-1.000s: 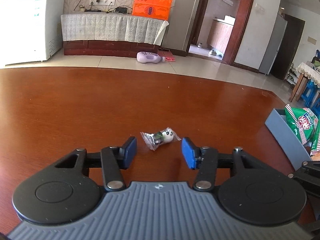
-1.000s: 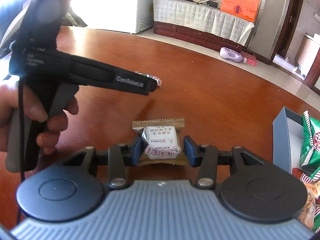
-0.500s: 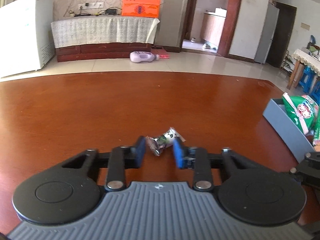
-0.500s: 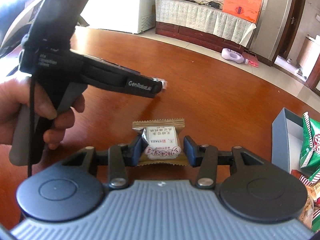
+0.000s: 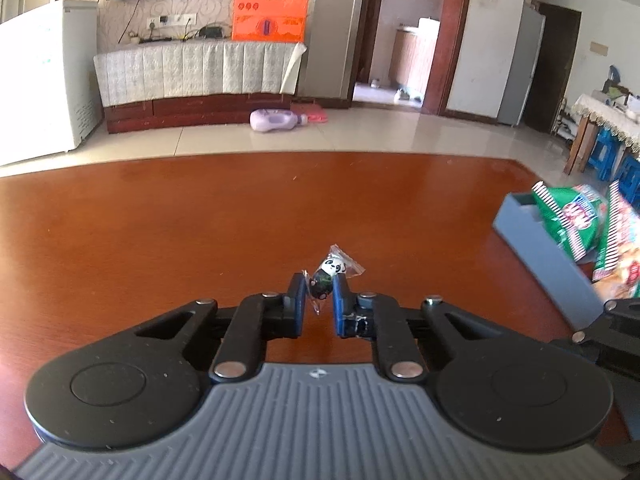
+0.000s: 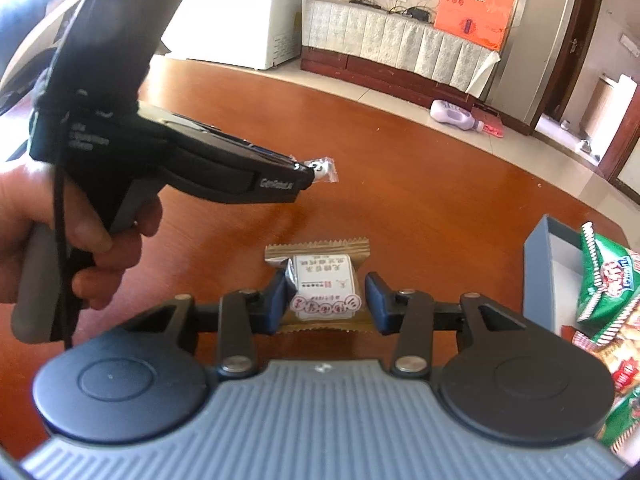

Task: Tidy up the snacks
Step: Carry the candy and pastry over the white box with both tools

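A small panda candy (image 5: 332, 268) in clear wrap is pinched between the blue pads of my left gripper (image 5: 320, 284), which is shut on it just above the brown table (image 5: 200, 220). The right wrist view shows that same gripper (image 6: 308, 168) from the side, held by a hand (image 6: 92, 236), with the candy (image 6: 322, 167) sticking out of its tip. My right gripper (image 6: 325, 282) straddles a gold-wrapped square snack (image 6: 320, 276) lying on the table. Its jaws are closing: the left pad is at the wrapper, while the right pad still stands a little off it.
A grey box (image 5: 540, 248) stands at the table's right edge with green and red snack bags (image 5: 576, 216) leaning in it; the right wrist view shows the box (image 6: 538, 264) and its bags (image 6: 604, 272) too. Beyond the table are a tiled floor and a low cabinet.
The left jaws closed onto the panda candy and raised it slightly off the table. The right gripper stayed over the gold-wrapped snack, its jaws a touch narrower.
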### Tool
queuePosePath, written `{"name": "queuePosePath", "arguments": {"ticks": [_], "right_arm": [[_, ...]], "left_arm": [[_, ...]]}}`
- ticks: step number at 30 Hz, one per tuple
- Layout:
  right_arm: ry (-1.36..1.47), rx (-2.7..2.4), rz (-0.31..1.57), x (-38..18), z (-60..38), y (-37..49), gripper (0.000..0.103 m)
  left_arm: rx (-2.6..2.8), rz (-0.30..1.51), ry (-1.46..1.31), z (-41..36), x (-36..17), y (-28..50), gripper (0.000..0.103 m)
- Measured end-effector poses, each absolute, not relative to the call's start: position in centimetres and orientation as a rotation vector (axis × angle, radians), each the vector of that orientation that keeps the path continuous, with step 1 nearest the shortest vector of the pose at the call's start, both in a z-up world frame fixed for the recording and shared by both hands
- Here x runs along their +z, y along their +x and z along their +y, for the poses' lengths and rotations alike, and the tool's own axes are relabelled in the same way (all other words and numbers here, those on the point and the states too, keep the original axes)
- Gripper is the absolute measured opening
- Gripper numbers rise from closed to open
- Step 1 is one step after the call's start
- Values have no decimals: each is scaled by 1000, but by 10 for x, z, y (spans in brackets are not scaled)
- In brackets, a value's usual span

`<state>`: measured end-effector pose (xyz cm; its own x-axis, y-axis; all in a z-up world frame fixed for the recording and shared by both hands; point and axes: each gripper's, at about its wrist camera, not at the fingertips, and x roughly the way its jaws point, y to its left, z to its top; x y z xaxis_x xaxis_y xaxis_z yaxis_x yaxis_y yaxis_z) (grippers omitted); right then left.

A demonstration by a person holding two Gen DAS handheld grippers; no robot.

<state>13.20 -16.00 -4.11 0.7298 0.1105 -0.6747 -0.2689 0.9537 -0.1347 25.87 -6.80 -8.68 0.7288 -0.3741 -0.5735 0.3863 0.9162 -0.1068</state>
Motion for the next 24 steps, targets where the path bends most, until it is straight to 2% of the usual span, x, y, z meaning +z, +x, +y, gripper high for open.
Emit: {"name": "queuePosePath", "arguments": {"ticks": [24], "right_arm": [[-191, 92, 611, -10, -199, 31, 45]], "left_arm": [[-426, 559, 22, -127, -29, 147, 17]]}}
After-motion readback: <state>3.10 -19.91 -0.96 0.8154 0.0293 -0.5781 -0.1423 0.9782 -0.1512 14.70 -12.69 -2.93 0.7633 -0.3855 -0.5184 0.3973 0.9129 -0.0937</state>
